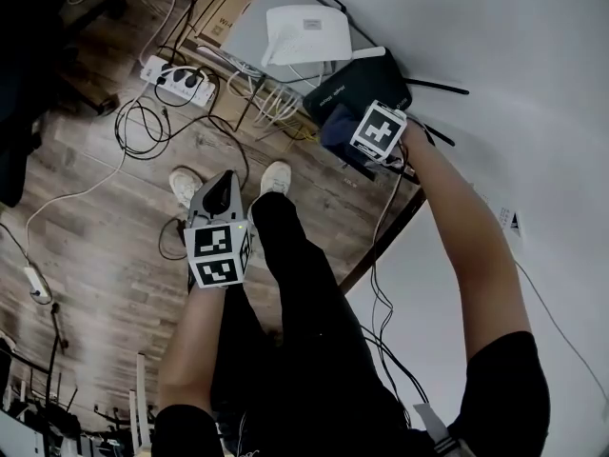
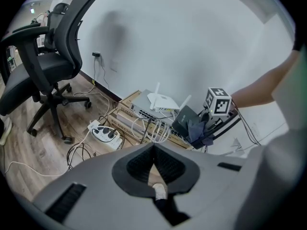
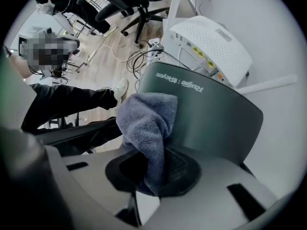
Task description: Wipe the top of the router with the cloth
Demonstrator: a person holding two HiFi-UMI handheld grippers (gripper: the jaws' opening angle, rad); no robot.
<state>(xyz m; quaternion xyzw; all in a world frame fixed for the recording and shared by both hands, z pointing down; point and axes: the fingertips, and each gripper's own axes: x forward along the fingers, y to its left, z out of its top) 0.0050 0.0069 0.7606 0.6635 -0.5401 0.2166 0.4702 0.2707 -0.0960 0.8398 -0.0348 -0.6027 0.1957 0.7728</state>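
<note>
A dark green-black router with white print stands against the white wall; in the head view the dark router lies just beyond my right gripper. That gripper is shut on a blue-grey cloth, whose bunched end presses on the router's left part. From the left gripper view I see the cloth hanging at the router. My left gripper hangs over the floor, well away from the router. It is shut with nothing in it.
A white router sits on a grey switch and cardboard boxes behind the dark one. A white power strip and tangled cables lie on the wood floor. An office chair stands left. The person's legs stand below.
</note>
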